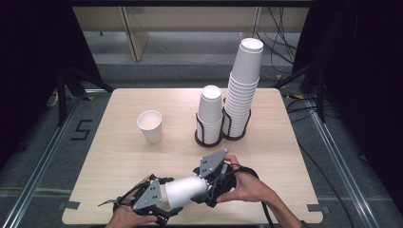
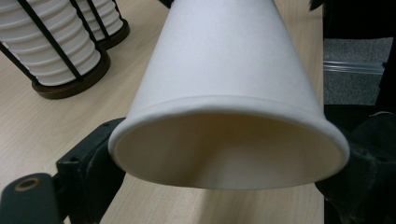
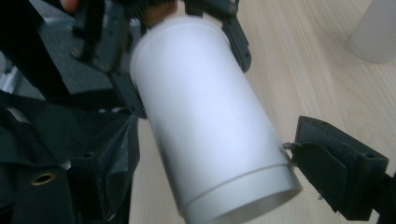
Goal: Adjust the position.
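Light wood-grain table [image 1: 119,156] w/ rounded corners carries upright white paper cup [image 1: 150,126] & two black wire racks [image 1: 209,137] of stacked white cups.

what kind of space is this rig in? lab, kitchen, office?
Most likely a lab or recording bay, not a kitchen. A bare wooden table stands on a grey floor between black curtains, loose cables trail behind it, and tape marks show on the floor.

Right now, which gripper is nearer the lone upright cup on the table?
Left. The left gripper sits below the upright cup, the right gripper farther right; both grip the sideways cup.
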The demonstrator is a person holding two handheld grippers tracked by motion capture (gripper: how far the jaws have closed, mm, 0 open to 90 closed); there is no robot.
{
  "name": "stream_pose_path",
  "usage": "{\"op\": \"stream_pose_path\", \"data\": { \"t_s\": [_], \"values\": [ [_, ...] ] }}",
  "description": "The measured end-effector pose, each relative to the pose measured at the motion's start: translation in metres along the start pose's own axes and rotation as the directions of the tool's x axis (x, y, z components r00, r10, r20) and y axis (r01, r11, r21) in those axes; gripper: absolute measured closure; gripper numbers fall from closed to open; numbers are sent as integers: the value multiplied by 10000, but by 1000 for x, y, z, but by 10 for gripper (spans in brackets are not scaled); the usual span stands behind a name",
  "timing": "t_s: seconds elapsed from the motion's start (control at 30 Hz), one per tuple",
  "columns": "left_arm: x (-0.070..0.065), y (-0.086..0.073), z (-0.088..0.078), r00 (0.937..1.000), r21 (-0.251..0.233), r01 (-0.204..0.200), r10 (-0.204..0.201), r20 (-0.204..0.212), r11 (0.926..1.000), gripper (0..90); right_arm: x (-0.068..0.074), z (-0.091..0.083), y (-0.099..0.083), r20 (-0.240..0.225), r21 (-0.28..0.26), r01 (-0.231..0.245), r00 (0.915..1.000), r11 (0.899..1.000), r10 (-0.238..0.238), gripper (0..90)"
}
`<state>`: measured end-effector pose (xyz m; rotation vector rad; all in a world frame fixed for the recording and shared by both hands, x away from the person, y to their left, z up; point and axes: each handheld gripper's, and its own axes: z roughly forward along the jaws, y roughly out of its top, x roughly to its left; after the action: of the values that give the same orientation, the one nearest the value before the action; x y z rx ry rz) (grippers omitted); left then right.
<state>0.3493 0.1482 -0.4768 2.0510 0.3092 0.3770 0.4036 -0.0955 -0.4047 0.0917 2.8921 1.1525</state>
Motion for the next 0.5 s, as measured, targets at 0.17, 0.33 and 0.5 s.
{"op": "stream_pose_path", "data": {
  "t_s": [0.17,0.33,0.5],
  "values": [
    [-1,2,-2,9996,28,-242,241,158,9997,100,4,8,0,42,682,596,9982,9959,-601,158],
    [-2,3,-2,9985,-86,-348,351,414,9994,100,7,18,-2,-128,1240,1109,9938,9861,-1102,157],
    [-3,5,-3,9973,-226,-440,453,585,9988,104,11,27,-3,-301,1664,1385,9903,9763,-1354,171]
  ]
}}
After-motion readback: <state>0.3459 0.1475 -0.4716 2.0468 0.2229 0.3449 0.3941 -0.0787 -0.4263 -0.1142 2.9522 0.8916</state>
